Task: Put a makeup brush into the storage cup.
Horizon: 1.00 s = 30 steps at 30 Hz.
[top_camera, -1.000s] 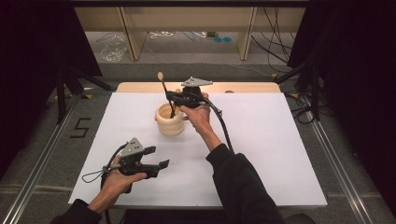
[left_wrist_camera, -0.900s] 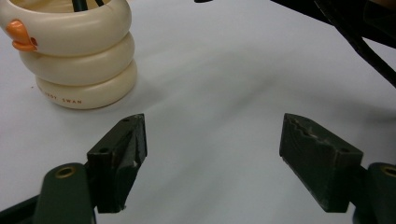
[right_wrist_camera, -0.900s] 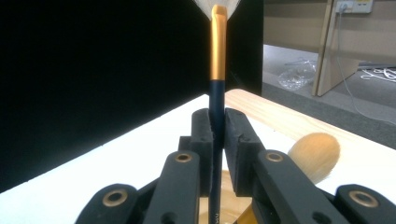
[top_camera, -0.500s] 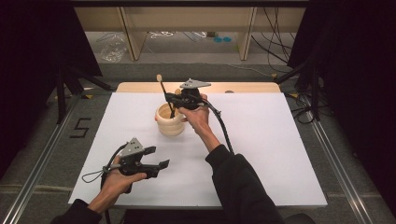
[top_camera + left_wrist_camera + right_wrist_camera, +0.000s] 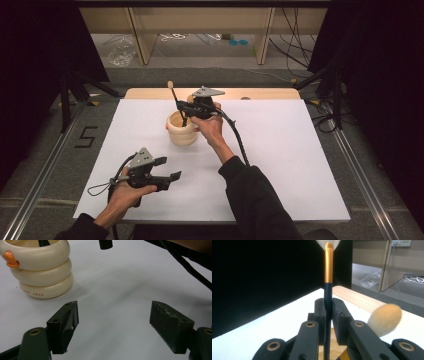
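Observation:
A cream ribbed cup point(image 5: 182, 131) stands on the white table top at mid-left; in the left gripper view the cup point(image 5: 42, 272) shows an orange beak on its rim. My right gripper point(image 5: 181, 107) hovers just above the cup's rim, shut on a thin dark brush handle point(image 5: 173, 96) that stands nearly upright with its lower end in the cup. In the right gripper view, the handle with its gold ferrule point(image 5: 328, 272) rises between the jaws of that gripper point(image 5: 328, 312). A fluffy tan brush head point(image 5: 384, 318) sits beside it. My left gripper point(image 5: 169, 168) rests near the front left, open and holding nothing point(image 5: 112, 322).
A white sheet point(image 5: 300, 165) covers the table, with a wooden strip point(image 5: 260, 93) along its far edge. The right gripper's cable point(image 5: 239, 140) trails over the forearm. Black stands and floor cables lie beyond the table's sides.

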{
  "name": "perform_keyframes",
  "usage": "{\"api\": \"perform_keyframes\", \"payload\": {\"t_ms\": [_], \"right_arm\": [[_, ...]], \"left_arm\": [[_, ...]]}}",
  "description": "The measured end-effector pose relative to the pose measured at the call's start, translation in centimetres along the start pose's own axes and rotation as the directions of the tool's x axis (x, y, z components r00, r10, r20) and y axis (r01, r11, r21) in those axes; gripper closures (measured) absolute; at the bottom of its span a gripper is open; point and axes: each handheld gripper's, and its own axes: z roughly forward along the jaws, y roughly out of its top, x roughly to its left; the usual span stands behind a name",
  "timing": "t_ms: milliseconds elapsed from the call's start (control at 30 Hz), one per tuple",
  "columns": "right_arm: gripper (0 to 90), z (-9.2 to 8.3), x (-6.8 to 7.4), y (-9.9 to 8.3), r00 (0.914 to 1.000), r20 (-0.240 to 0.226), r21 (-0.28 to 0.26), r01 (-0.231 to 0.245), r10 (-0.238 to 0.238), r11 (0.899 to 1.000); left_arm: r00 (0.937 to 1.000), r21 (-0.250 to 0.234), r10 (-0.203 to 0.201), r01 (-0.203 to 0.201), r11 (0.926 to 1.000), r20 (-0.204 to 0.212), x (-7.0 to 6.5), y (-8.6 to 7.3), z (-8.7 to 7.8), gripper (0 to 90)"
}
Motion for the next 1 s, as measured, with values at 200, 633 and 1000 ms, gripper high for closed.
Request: {"api": "perform_keyframes", "payload": {"t_ms": [200, 633, 1000], "right_arm": [[83.2, 0.1, -0.4, -0.7, 0.9999, 0.008, -0.004, -0.009, 0.009, 1.0], [64.6, -1.2, -1.0, -0.8, 0.9999, 0.01, 0.015, -0.008, 0.007, 1.0], [55.8, -3.5, -1.4, -0.7, 0.9999, 0.017, 0.066, 0.002, -0.003, 0.998]], "left_arm": [[1.0, -0.001, 0.0, 0.0, 1.0, 0.0, 0.0, 0.0, 0.0, 23.2], [1.0, 0.0, -0.002, 0.002, 1.0, 0.0, 0.0, 0.0, 0.0, 23.2], [1.0, 0.0, -0.008, 0.008, 1.0, -0.003, -0.1, 0.0, 0.1, 23.1]]}}
